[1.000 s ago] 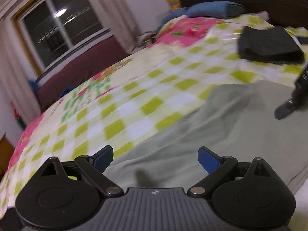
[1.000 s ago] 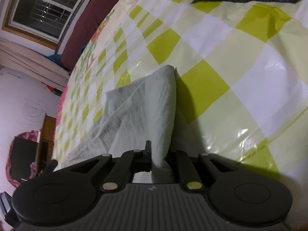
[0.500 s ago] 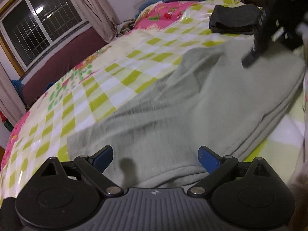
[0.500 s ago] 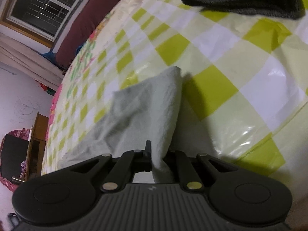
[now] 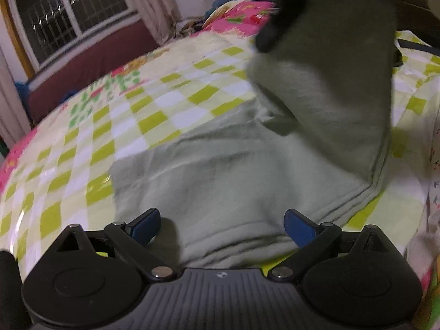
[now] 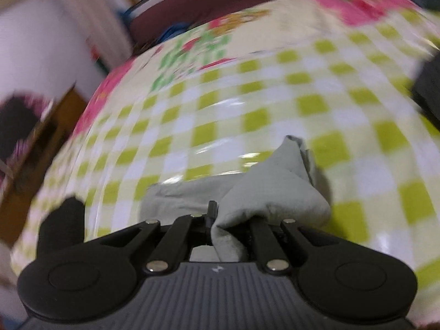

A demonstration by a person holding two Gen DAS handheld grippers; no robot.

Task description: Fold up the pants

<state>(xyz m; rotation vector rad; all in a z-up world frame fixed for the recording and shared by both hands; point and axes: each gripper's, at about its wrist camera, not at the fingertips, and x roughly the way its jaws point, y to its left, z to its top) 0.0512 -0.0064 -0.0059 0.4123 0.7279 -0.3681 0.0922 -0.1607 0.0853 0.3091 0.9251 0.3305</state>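
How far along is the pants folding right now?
Partly done: the pants already lie in stacked layers on the bed. In hand: the right gripper, shut on one end, lifts it over. Left: lay it down; the left gripper hangs open.

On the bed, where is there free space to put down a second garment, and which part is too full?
Free: the checked bed cover between the grey-green pants and the dark red bench under the window. Crowded: the pants' own area, where the right gripper holds one end lifted and the open left gripper hovers over the near edge.
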